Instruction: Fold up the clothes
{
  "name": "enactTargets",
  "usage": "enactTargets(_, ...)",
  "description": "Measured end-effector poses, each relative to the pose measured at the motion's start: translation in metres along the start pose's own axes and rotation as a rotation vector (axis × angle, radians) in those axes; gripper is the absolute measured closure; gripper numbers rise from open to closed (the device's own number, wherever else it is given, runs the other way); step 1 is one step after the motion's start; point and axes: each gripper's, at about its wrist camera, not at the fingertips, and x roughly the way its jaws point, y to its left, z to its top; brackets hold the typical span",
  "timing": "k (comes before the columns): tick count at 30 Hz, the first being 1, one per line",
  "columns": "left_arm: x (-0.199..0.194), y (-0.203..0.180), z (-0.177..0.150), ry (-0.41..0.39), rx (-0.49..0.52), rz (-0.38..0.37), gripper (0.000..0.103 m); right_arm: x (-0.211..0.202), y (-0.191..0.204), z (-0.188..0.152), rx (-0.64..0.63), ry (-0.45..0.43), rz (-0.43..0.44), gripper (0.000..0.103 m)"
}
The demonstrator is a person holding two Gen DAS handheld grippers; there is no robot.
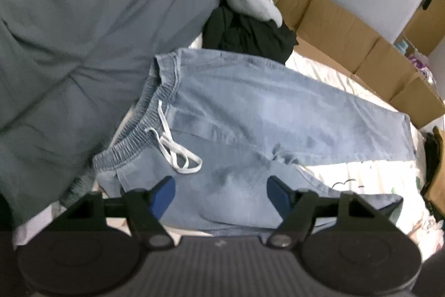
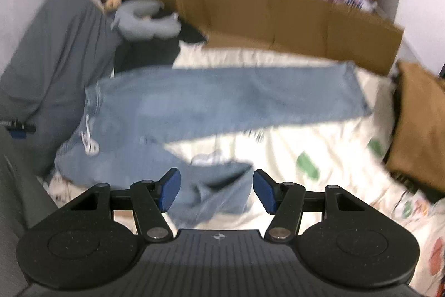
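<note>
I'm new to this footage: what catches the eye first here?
The light blue jeans spread on the pale printed bedsheet, legs apart, white drawstring at the waistband. Both open grippers, left and right, hang over them; brown cardboard boxes line the far edge.

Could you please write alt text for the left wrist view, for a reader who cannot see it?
Light blue jeans with a white drawstring lie spread on a pale sheet, below the open, empty left gripper. A grey pillow lies left; cardboard boxes stand behind.
</note>
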Motion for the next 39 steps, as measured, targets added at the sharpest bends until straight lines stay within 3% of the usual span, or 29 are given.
enactTargets(5,0.033,0.008,-0.022,0.013,-0.034,-0.014,0.028,0.051,0.006,-0.035,0.053,0.093,0.005,0.040)
enactTargets(7,0.046,0.012,-0.030,0.024,-0.052,-0.013,0.030,0.070,0.010,-0.045,0.061,0.119,0.030,0.046)
enactTargets(19,0.105,0.047,-0.059,0.096,-0.166,0.013,0.040,0.175,0.031,-0.100,0.064,0.249,0.055,0.046)
enactTargets(26,0.122,0.049,-0.064,0.121,-0.166,0.011,0.041,0.222,0.029,-0.130,0.135,0.261,0.116,0.046)
enactTargets(33,0.131,0.044,-0.068,0.137,-0.145,0.012,0.041,0.247,0.030,-0.138,0.198,0.253,0.150,0.046)
enactTargets(39,0.136,0.058,-0.073,0.125,-0.235,0.049,0.051,0.262,0.028,-0.141,0.250,0.232,0.162,0.047)
